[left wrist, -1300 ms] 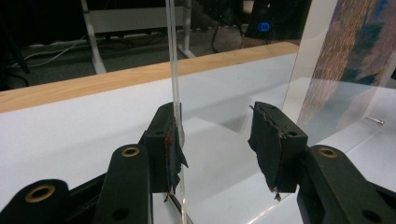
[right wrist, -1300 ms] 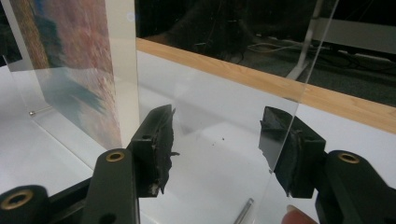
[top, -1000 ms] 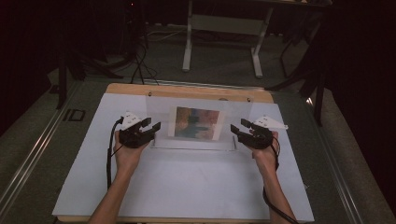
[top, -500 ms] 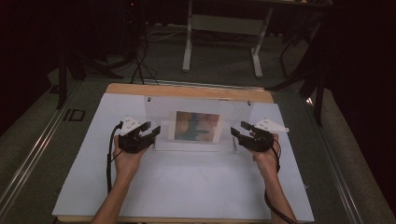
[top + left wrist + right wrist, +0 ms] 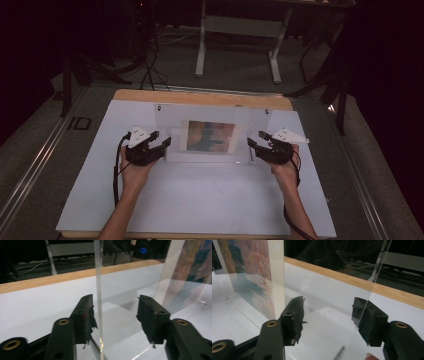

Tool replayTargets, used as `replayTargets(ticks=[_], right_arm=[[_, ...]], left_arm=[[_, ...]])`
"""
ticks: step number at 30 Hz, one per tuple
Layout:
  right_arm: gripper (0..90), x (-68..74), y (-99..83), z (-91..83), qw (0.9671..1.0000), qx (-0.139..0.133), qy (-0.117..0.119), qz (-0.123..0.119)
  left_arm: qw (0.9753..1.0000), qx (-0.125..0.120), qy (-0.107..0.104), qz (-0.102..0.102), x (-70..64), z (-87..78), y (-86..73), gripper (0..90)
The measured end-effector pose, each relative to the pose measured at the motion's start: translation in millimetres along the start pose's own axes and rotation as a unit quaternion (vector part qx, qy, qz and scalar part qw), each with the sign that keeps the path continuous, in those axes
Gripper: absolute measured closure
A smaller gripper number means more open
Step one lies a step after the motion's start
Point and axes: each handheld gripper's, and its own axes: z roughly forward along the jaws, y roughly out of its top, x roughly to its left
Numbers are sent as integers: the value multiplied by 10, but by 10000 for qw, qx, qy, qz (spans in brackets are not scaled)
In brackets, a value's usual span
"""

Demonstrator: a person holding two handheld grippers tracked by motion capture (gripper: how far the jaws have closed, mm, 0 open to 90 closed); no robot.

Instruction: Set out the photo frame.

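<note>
A clear picture frame (image 5: pixel 207 134) stands upright on the white table (image 5: pixel 200 200), just past the table's centre toward twelve o'clock, with a colourful picture (image 5: pixel 210 135) sandwiched in its middle. Small screws (image 5: pixel 266 112) mark its upper corners.

The left gripper (image 5: pixel 161 145) sits at the frame's nine o'clock edge, held by the person's left hand (image 5: pixel 134 172). In the left gripper view its jaws are spread, and the frame's clear edge (image 5: pixel 99 297) rises between them, close to the left-hand pad (image 5: pixel 90 317) and apart from the other; whether it touches that pad cannot be told.

The right gripper (image 5: pixel 253 144) sits at the frame's three o'clock edge, held by the right hand (image 5: pixel 286 170). In the right gripper view its jaws are also spread, with the pane's edge (image 5: pixel 372 287) running down in front of the right-hand pad (image 5: pixel 364 322). The picture (image 5: pixel 249 272) shows at ten o'clock.

The table's wooden edge (image 5: pixel 200 96) runs along twelve o'clock.
</note>
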Motion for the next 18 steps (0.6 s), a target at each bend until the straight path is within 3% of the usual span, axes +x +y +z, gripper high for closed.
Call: replayTargets(ticks=[5, 18], right_arm=[[394, -24, -22, -40, 10000, 20, -36, 47], [381, -91, -158, -225, 9997, 142, -130, 127]], left_arm=[[9999, -34, -1, -121, 72, -79, -34, 437], [9998, 45, 40, -167, 178, -259, -80, 451]])
